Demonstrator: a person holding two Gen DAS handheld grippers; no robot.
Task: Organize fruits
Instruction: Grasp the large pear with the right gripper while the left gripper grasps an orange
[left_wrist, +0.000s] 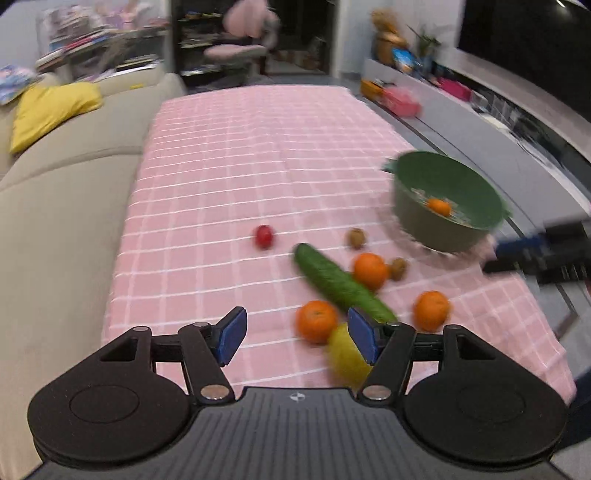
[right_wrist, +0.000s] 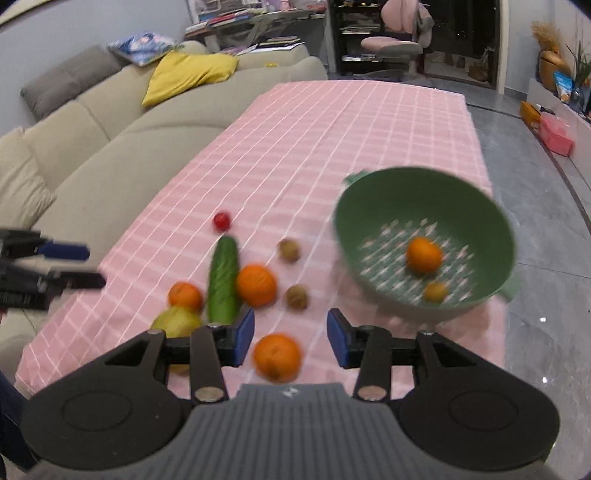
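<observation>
Pink checked tablecloth (right_wrist: 332, 147), beige sofa (right_wrist: 110, 140) beside. Right wrist view alone shows a second, smaller fruit (right_wrist: 436, 291) in green bowl (right_wrist: 373, 192). Left gripper (left_wrist: 297, 334) and right gripper (right_wrist: 291, 338) both spread, empty.

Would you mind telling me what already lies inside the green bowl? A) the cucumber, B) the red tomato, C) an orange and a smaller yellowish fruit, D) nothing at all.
C: in the right wrist view the green bowl holds an orange and a smaller yellowish fruit, while the cucumber lies on the tablecloth.
</observation>
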